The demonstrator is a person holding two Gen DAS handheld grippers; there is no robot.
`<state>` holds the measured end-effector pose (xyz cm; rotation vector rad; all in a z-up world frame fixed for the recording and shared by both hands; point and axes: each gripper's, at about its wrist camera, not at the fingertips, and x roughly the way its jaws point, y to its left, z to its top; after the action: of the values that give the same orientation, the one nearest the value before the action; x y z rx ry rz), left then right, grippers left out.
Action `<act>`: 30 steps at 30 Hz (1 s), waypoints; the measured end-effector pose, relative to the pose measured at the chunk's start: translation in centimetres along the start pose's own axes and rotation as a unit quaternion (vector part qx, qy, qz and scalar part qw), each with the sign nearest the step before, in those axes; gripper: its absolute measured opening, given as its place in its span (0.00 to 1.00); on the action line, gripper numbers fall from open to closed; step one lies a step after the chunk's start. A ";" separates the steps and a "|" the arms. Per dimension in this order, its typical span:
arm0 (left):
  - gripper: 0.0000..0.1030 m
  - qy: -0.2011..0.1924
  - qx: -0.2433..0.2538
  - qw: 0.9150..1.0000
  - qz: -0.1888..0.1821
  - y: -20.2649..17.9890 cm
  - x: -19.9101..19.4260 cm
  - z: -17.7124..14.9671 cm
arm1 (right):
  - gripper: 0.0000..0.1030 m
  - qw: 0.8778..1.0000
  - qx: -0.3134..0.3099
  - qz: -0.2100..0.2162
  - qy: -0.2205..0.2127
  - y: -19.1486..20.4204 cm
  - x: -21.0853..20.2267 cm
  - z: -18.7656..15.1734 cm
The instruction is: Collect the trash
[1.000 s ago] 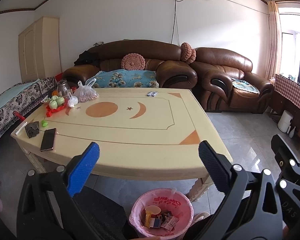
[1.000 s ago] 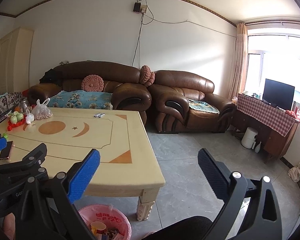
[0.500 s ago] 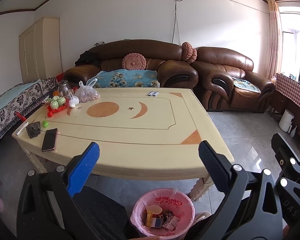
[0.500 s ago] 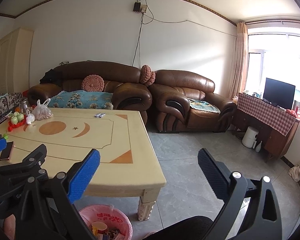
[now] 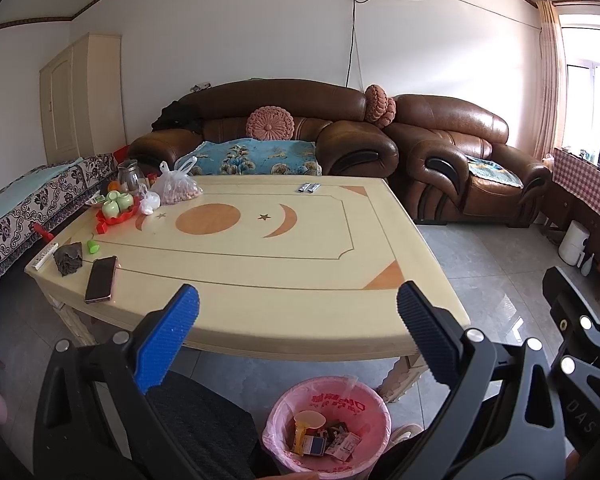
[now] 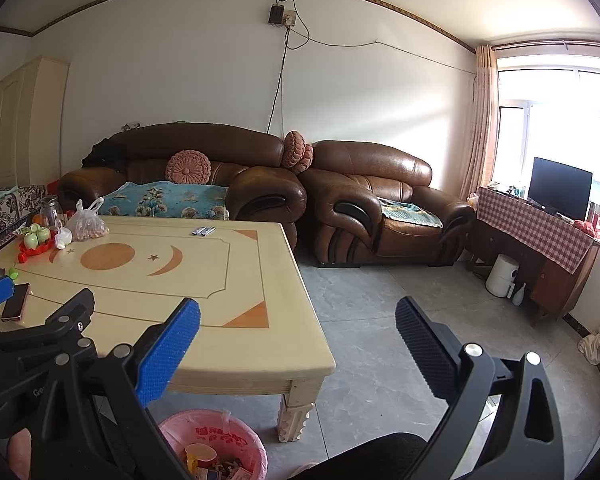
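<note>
Left wrist view looks down the long cream table (image 5: pixel 260 264), whose long axis runs away toward the brown sofa (image 5: pixel 268 128); most of its top is bare, with things only along its left edge and far edge. On the grey tile floor just off the table's near edge stands the bin (image 5: pixel 276 412), lined with a pink bag, mouth facing up, with a cup and crumpled wrappers (image 5: pixel 324 442) inside. Wide open floor lies past the table's right edge, up to the armchair (image 6: pixel 380 200). At the far left corner sit a white plastic bag (image 5: pixel 176 188) and a red tray of green cups (image 5: pixel 116 208); a phone (image 5: pixel 100 278) lies near the near left corner, its length pointing along the table. Two small packets (image 5: pixel 309 187) lie side by side at the far edge. The left gripper (image 5: pixel 298 312) and right gripper (image 6: pixel 298 322) both hover with jaws spread wide, holding nothing.
</note>
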<state>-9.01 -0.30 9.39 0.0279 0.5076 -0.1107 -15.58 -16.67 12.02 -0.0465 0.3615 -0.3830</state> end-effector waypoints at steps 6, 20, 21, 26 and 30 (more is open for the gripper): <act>0.94 -0.001 0.000 1.000 0.001 0.1 0.0 0.0 | 0.93 1.000 0.000 -0.001 -0.001 0.0 0.0 0.0; 0.94 0.000 0.004 1.000 0.004 0.2 -0.1 -0.3 | 0.93 1.000 -0.002 0.000 -0.002 0.3 0.2 0.4; 0.94 -0.002 0.005 1.000 0.006 0.3 -0.2 -0.4 | 0.93 1.000 -0.002 0.000 -0.002 0.3 0.2 0.4; 0.94 -0.001 0.007 1.000 0.004 0.3 -0.1 -0.5 | 0.93 1.000 -0.001 0.001 -0.002 0.3 0.2 0.5; 0.94 0.005 0.008 1.000 0.001 0.2 0.0 -0.5 | 0.93 1.000 -0.002 0.000 -0.003 0.3 0.2 0.5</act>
<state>-9.20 -0.03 8.96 0.0439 0.5163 -0.1133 -15.11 -16.47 12.35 -0.0509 0.3568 -0.3818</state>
